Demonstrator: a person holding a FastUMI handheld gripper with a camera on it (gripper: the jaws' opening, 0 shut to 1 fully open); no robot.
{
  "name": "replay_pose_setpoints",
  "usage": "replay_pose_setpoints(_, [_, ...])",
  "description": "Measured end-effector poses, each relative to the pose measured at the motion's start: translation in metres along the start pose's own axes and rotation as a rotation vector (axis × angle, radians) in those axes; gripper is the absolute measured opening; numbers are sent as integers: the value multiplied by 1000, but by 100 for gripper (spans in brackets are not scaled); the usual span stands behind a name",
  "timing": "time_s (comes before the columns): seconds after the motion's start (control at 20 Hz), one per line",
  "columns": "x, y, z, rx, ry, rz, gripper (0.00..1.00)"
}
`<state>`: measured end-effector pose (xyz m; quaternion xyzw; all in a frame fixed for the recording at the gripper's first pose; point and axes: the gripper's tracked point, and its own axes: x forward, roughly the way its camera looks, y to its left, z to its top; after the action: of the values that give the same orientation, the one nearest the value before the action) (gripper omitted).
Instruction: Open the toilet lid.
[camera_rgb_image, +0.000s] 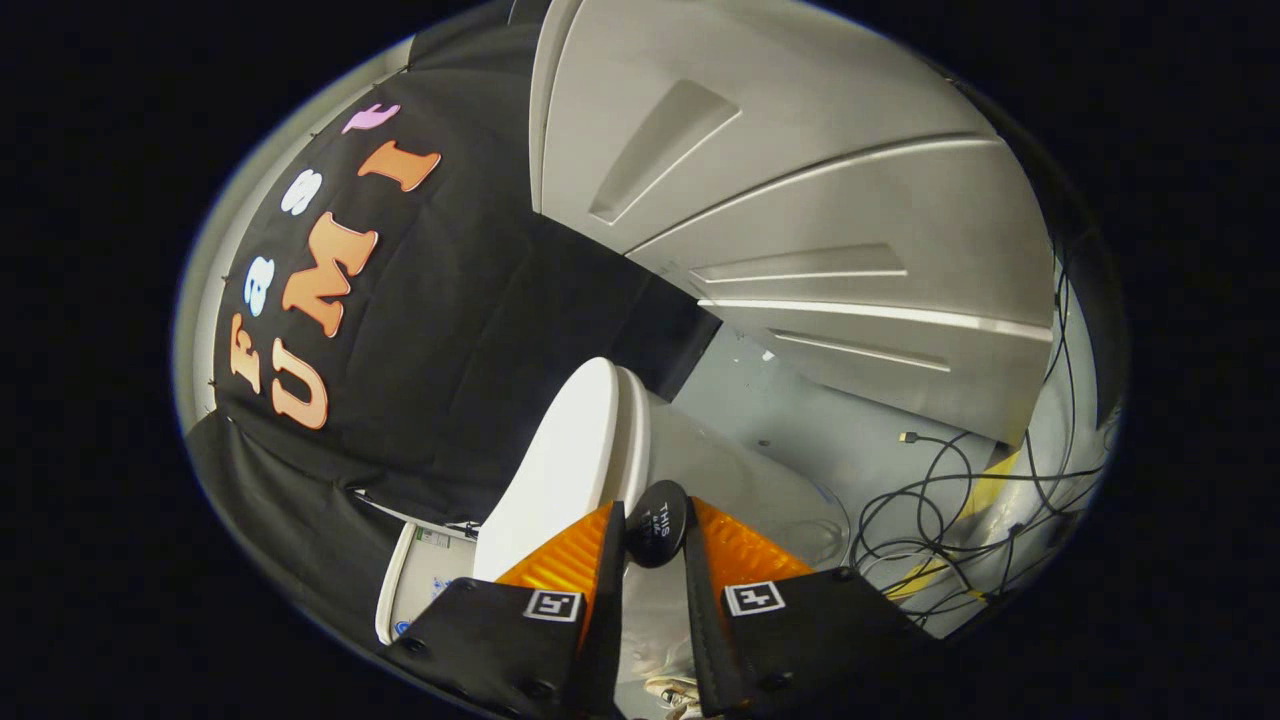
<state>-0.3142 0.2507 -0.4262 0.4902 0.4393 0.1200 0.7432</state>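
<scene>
The white toilet lid (560, 470) is seen nearly edge-on just ahead of my fingers, with the white seat (635, 430) lying close against it across a thin gap. A round black knob (660, 515) at the lid's front edge sits between my fingers. My gripper (655, 540) is shut on that knob, with one pad pressing on each side. The pale toilet bowl (730, 480) lies beyond the fingers on the seat's side. The whole scene looks strongly tilted.
A white tank-like part with a label (420, 585) sits behind the lid, against the black cloth wall (450, 350). A grey panelled wall (800, 200) stands beyond the toilet. Loose black cables (950, 520) and yellow tape (990, 490) lie on the grey floor beside the bowl.
</scene>
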Motion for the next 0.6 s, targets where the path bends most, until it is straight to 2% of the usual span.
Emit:
replay_pose_setpoints(0.05, [-3, -1, 0, 7, 4, 3, 39])
replay_pose_setpoints(0.2, [-1, 5, 6, 36, -32, 43, 23])
replay_pose_setpoints(0.25, [2, 4, 13, 46, -64, 49, 23])
replay_pose_setpoints(0.3, [2, 5, 11, 51, -52, 55, 10])
replay_pose_setpoints(0.45, [3, 2, 7, 103, -68, 51, 8])
replay_pose_setpoints(0.6, [2, 1, 5, 77, -65, 55, 8])
